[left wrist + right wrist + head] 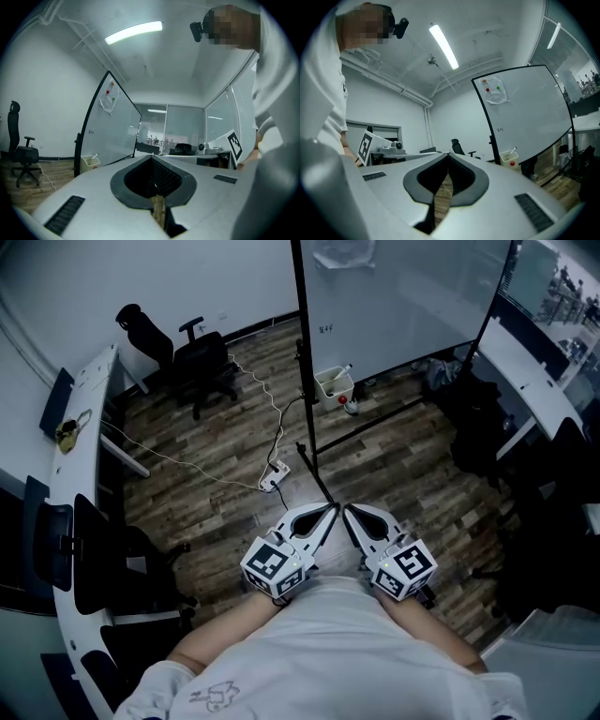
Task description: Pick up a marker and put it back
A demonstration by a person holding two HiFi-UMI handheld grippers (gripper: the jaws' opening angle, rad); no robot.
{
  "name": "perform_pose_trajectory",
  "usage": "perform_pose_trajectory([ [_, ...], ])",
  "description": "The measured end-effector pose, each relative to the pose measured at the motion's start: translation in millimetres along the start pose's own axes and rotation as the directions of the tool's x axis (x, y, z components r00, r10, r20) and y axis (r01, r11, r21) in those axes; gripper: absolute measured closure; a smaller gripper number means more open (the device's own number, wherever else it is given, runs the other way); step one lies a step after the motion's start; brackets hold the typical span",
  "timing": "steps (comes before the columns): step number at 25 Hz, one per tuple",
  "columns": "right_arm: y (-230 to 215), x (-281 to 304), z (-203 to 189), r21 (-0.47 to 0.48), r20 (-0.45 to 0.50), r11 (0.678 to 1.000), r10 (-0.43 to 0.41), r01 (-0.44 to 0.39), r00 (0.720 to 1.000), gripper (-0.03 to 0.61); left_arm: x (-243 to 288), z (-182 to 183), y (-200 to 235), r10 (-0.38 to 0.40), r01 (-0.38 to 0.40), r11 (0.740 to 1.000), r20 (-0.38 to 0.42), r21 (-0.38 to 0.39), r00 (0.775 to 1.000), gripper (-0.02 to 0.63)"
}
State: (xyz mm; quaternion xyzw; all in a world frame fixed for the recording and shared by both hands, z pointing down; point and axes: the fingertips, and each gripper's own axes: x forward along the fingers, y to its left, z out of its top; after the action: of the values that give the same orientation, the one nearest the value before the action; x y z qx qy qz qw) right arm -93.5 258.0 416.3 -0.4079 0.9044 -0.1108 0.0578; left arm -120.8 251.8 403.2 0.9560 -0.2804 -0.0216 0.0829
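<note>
Judging by how things lie, nothing is done yet: the left gripper (pixel 151 158) and right gripper (pixel 449 153) are both closed and empty, while the marker (pixel 513 150) stands in the white bin (pixel 508 159) under the whiteboard (pixel 525 112), well apart.

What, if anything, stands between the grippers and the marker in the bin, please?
Nothing visible blocks the air path from the left gripper and right gripper to the marker in its bin. Only the whiteboard's foot bar and a power strip lie low on the floor between.
</note>
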Motion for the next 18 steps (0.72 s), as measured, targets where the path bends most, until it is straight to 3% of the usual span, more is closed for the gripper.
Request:
perform_pose_trajectory([
  [5, -2.8, 16.8, -6.4, 0.019, -0.019, 1.0, -0.01, 0.01, 1.0, 0.568, -2.8, -1.6, 17.7, -0.002, 0.002, 1.0, -0.001, -0.022, 1.0, 0.609],
  [18, -15.4, 54.5, -11.1, 0.011, -0.058, 0.997, 0.077, -0.076, 0.995, 0.568, 6.9, -2.6, 56.8, 0.071, -0.07, 0.996, 0.011, -0.049, 0.997, 0.609],
])
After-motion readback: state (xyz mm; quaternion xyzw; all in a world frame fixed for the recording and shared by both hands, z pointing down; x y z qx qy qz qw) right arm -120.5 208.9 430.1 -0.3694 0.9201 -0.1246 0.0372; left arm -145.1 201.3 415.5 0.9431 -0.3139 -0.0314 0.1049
